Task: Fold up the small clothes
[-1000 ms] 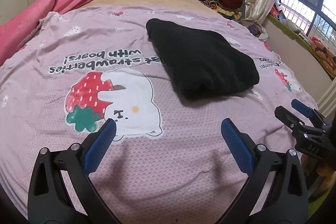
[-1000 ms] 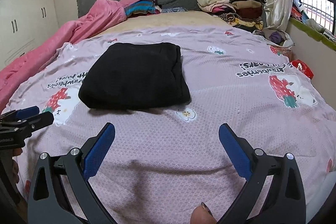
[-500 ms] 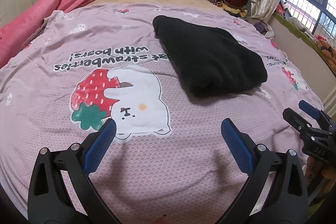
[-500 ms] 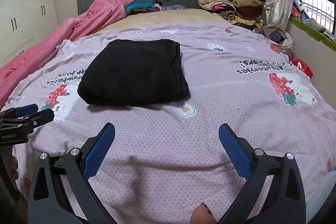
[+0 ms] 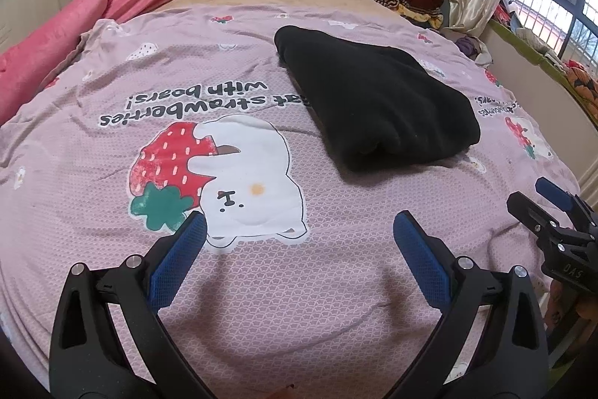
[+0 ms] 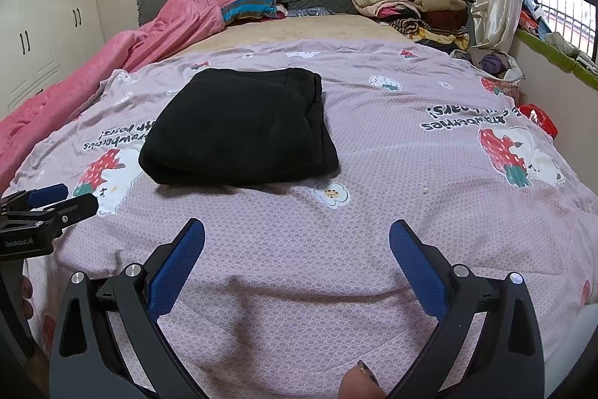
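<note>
Both jaws stand wide apart and empty: the left gripper (image 5: 299, 238) and right gripper (image 6: 297, 245) hover over the near bedspread (image 6: 392, 152). One black garment (image 6: 239, 133) lies folded ahead, well apart from both. That fold looks finished; next probably calls for fetching another piece from the one heap of clothes (image 6: 411, 6) by the headboard.

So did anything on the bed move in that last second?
Barely. Both views drift a little, so the left claw and right claw shifted slightly; which way is unclear. Both stayed open and empty. The folded black garment lay untouched on the bedspread.
</note>
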{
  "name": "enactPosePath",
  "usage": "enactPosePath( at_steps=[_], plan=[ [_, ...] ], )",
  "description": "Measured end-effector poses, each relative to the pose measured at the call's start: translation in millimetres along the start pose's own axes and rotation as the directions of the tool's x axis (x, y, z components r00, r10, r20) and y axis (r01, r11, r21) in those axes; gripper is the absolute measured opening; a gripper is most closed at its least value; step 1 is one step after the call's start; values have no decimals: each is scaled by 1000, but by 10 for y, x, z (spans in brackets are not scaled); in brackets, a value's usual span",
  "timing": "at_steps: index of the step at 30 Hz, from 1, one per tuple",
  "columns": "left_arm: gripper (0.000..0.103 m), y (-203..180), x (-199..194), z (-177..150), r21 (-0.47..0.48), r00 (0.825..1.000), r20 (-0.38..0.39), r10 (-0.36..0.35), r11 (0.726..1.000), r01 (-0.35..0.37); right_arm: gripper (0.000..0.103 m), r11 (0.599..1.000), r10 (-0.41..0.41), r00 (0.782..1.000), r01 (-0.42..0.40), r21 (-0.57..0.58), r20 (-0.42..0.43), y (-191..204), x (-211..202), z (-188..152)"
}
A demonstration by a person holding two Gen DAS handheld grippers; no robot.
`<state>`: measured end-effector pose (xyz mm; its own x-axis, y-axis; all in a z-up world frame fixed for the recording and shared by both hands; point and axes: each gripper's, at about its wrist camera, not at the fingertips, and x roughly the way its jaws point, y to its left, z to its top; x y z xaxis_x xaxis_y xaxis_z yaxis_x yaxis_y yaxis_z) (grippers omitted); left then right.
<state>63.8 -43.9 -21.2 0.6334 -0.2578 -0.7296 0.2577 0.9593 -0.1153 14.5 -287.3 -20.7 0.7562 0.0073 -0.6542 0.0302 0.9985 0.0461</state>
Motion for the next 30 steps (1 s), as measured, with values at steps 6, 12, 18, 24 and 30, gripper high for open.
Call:
enactPosePath(
  at_steps=[6, 12, 18, 24, 30],
  plan=[
    [93, -7, -2, 5, 0, 1000, -3, 6, 1000, -6, 99, 1000, 0, 1000, 0, -2, -1, 9, 5, -1],
    [93, -3, 1, 0, 3, 1000, -7, 13, 1000, -13, 99, 1000, 2, 1000, -2, -1, -2, 15, 10, -2],
    [93, 11, 9, -4, 3, 1000, -10, 20, 1000, -20, 99, 1000, -1, 1000, 1, 0, -2, 10, 4, -9],
    [93, 6, 18, -6, 9, 999, -15, 29, 1000, -28, 99, 1000, -4, 1000, 4, -2, 0, 11, -2, -13],
    [93, -10, 22, -13, 15, 999, -20, 33, 999, -32, 99, 1000, -7, 1000, 7, 0, 0, 11, -8, -20]
  ],
)
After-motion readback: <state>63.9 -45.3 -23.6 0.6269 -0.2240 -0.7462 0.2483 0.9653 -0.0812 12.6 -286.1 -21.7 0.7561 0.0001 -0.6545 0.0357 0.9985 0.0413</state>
